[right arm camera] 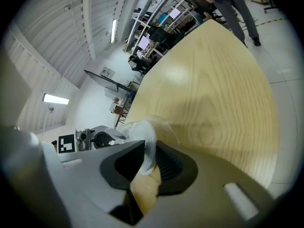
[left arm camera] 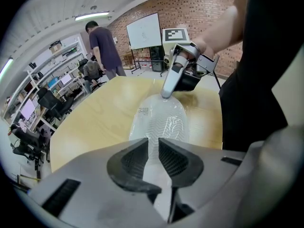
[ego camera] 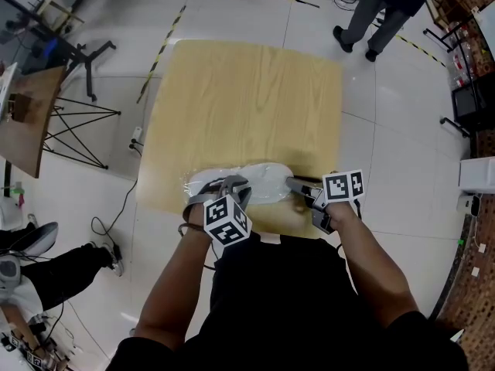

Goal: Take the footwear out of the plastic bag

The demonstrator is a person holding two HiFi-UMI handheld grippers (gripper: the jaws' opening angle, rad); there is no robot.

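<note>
A white piece of footwear (left arm camera: 164,120), sole up, lies inside a clear plastic bag (ego camera: 267,182) near the front edge of the wooden table (ego camera: 247,107). My left gripper (ego camera: 232,190) sits on the bag's left end. In the left gripper view its jaws (left arm camera: 153,156) stand close together with the bagged white end between the pads. My right gripper (ego camera: 296,184) is at the bag's right end, and the left gripper view shows its tips (left arm camera: 167,95) pinching the far end. In the right gripper view the jaws (right arm camera: 148,161) are shut on a bunch of clear film (right arm camera: 142,137).
Most of the tabletop beyond the bag is bare wood. A person (ego camera: 371,14) stands on the floor past the far right corner. A black folding stand (ego camera: 77,130) and a cable (ego camera: 108,222) are to the left, with striped floor tape (ego camera: 166,45) nearby.
</note>
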